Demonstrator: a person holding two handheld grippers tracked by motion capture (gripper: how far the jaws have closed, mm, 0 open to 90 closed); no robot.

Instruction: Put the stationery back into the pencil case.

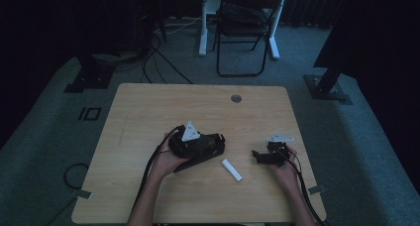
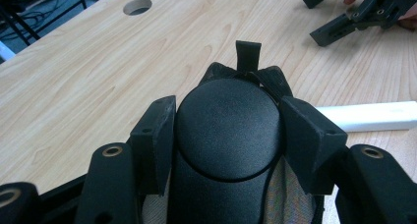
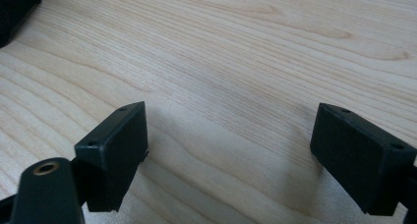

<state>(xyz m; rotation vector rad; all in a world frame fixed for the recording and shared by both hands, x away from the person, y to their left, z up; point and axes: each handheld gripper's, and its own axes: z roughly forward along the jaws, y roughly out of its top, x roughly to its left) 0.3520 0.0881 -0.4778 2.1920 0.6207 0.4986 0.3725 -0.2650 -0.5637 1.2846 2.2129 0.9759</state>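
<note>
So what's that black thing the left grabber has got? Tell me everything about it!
The black case looks like a smooth, rounded hard shell, perhaps plastic, with a seam curving round its end. At its far end sits a small black strap loop, and mesh fabric shows underneath. It lies long and low on the wooden table. The left gripper clamps it, one pad on each side. A white stick lies just beyond it.

A light wooden table [image 1: 148, 112] with a round cable hole [image 1: 236, 98] is standing on grey-green carpet [image 1: 44, 151] in a dim room, while a black folding chair [image 1: 245, 18] is sitting behind it and cables [image 1: 158, 57] are trailing across the floor.
</note>
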